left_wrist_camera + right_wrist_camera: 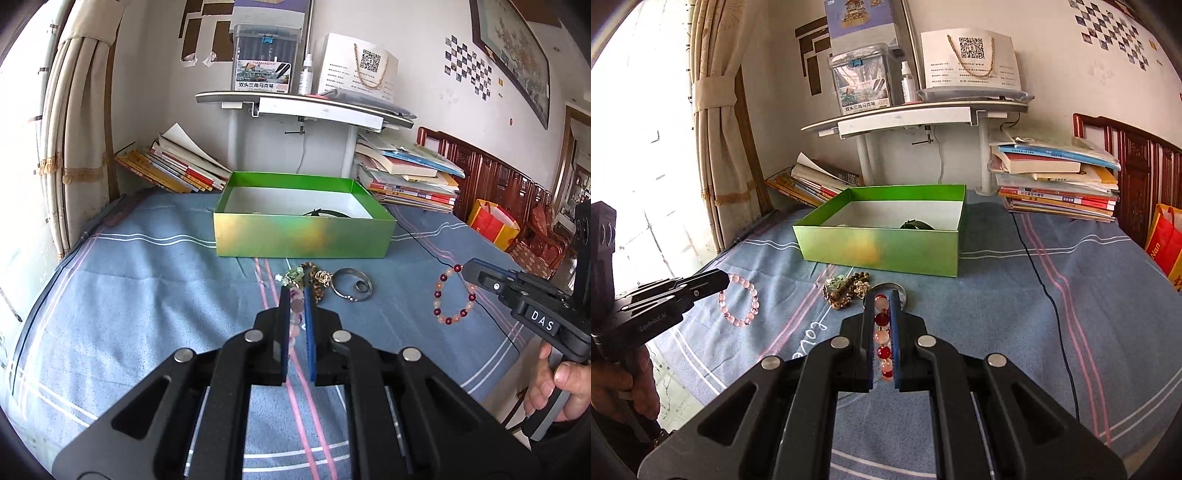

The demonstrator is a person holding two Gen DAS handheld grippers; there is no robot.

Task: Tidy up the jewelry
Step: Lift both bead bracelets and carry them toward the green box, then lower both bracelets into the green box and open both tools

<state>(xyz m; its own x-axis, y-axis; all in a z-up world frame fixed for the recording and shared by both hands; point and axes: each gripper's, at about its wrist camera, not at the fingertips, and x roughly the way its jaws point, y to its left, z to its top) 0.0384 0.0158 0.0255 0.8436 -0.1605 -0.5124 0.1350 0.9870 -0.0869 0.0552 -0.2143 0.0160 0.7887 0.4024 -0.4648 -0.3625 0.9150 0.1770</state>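
Note:
My left gripper (296,295) is shut on a pale pink bead bracelet (296,321), which hangs from its tip in the right wrist view (738,304). My right gripper (882,297) is shut on a red and peach bead bracelet (882,332), also in the left wrist view (454,295). Both hang above the blue bedsheet. An open green box (303,236) stands behind, with a dark item inside (916,224). A jewelry pile (314,278) of brown beads, a gold piece and a silver bangle (352,284) lies in front of the box.
Book stacks lie behind the box at left (177,166) and right (1056,181). A white shelf stand (295,107) carries a marker case and a paper bag. A black cable (1045,288) runs across the sheet at right. A curtain (720,110) hangs left.

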